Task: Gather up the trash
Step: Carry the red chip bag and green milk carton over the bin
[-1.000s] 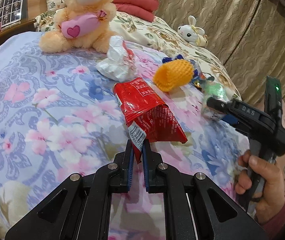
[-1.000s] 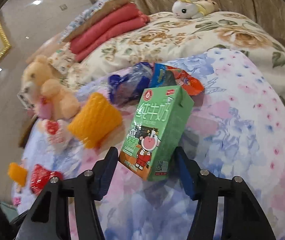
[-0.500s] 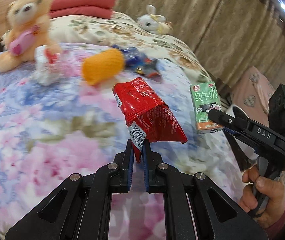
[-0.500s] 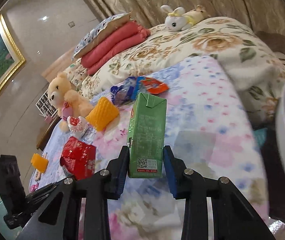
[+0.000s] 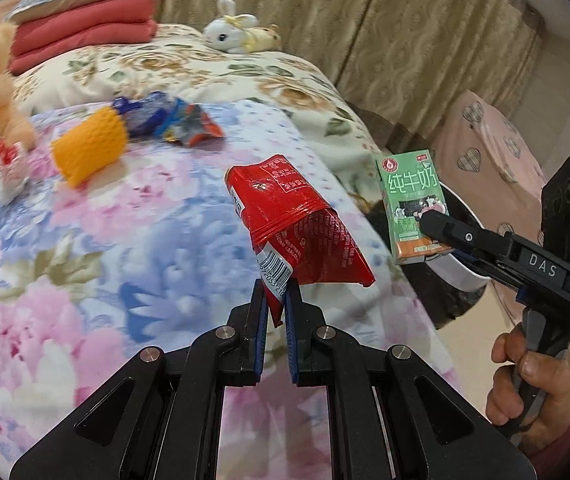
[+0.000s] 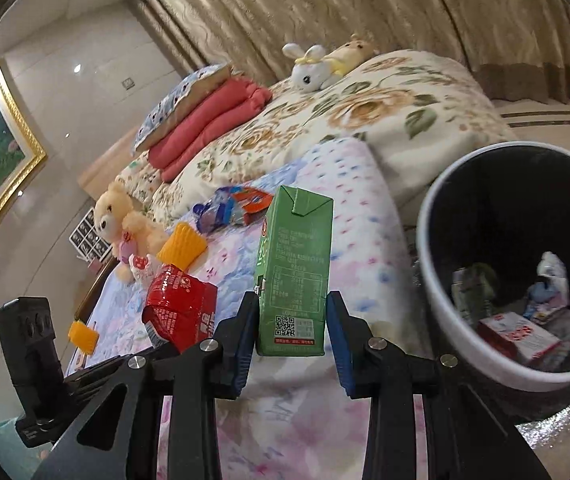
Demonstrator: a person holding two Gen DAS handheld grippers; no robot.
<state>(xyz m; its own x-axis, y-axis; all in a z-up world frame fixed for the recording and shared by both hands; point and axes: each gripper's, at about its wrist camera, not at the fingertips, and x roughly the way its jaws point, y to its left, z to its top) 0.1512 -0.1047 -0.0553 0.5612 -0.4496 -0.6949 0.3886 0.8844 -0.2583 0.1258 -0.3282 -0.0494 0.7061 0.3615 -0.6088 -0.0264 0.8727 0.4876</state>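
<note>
Left gripper [image 5: 274, 304] pinches a red wrapper [image 5: 293, 224]; right gripper [image 6: 291, 336] clamps a green milk carton [image 6: 295, 264]

The crumpled red foil snack bag [image 5: 297, 224] hung over the flowered bedspread [image 5: 85, 240], left of the green milk carton [image 6: 295, 272], with the white-rimmed dark waste bin [image 6: 437, 208] right of the carton beside the bed's edge.

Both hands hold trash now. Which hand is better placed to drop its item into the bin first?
Right, probably. The right hand-held gripper holds the green milk carton beside the open trash bin. The left hand-held gripper, clamping the red wrapper, is above the bed.
</note>
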